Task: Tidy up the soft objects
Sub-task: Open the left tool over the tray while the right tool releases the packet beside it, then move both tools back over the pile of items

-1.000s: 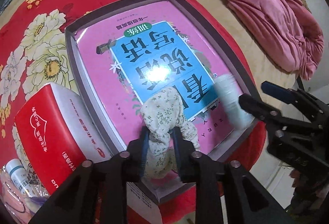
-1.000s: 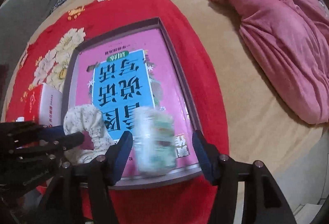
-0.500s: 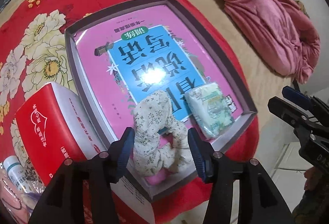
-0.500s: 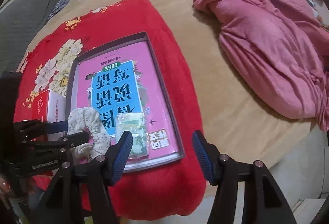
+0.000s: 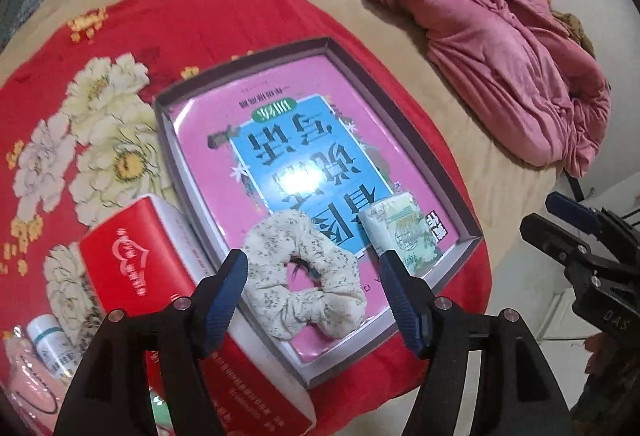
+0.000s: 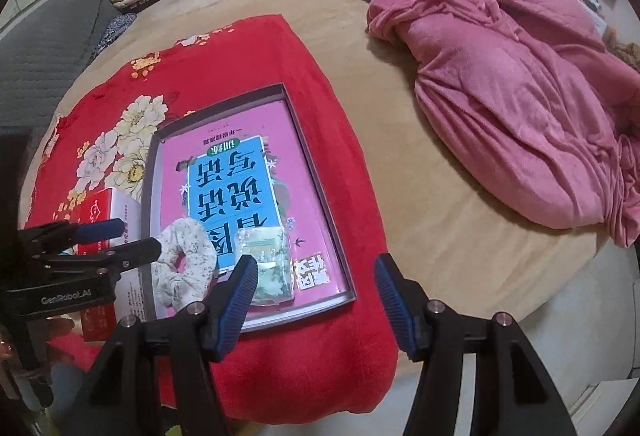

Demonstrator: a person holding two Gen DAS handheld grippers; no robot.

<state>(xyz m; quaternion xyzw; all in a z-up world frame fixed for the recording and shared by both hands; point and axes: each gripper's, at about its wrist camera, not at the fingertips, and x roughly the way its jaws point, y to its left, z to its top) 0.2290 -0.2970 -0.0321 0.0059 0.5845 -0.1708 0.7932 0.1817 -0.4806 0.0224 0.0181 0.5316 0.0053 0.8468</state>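
A floral fabric scrunchie (image 5: 304,292) lies at the near end of a shallow grey box (image 5: 240,69) lined with a pink and blue book cover. A pale green tissue packet (image 5: 400,232) lies beside it on the right. My left gripper (image 5: 313,256) hovers above the scrunchie, its jaws opening and apart from the fabric. The right wrist view shows the scrunchie (image 6: 184,260), the packet (image 6: 270,264) and the box (image 6: 320,195) below my right gripper (image 6: 316,260), which is open and holds nothing.
The box rests on a red floral blanket (image 5: 100,115) over a beige bed. A red tissue box (image 5: 132,276) stands against the box's left side, with a small bottle (image 5: 52,340) near it. A crumpled pink quilt (image 6: 520,95) lies at the right.
My left gripper opened and let go of the scrunchie, which spread flat in the box. The packet, blurred in mid-air before, now lies still. Both grippers rose.
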